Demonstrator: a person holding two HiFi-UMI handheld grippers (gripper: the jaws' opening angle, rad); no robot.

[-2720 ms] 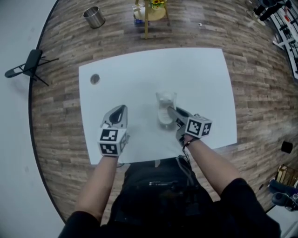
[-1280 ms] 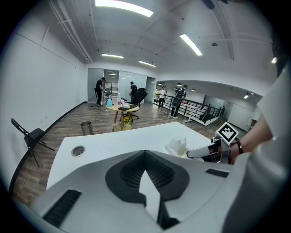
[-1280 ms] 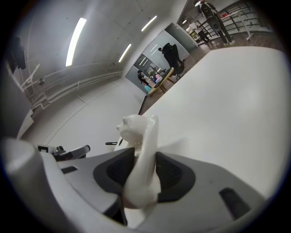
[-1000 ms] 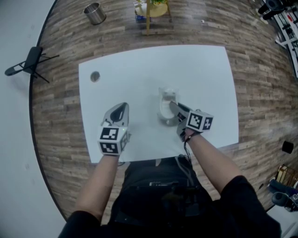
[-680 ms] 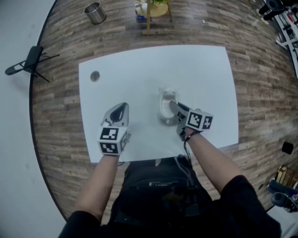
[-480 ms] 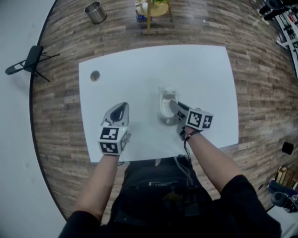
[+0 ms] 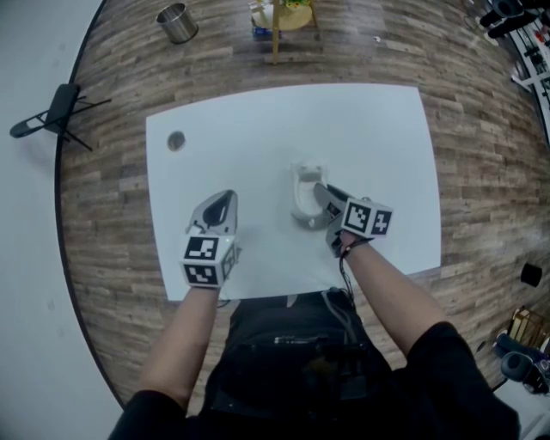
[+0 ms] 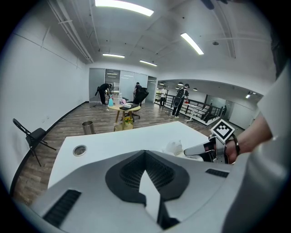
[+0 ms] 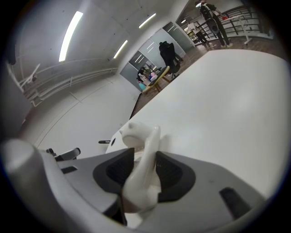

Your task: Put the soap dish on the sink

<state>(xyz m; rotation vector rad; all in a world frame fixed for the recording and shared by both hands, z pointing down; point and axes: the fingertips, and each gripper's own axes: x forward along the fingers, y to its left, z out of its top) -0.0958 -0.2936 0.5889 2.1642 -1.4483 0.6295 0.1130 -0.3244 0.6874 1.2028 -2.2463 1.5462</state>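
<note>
my left tongs [image 7: 220, 204] are pressed together with nothing in them, over the near side of the white worktop [image 7: 378, 129]. my right tongs [image 7: 318, 194] pinch the side wall of the white soap dish [image 7: 302, 182], near the middle of the worktop. i cannot tell if the dish touches the worktop. farther off to the left is a small round cap [image 7: 176, 141] set in the worktop. past the far edge, a shiny bin [image 7: 177, 24] stands on the wood floor [image 7: 412, 43].
</note>
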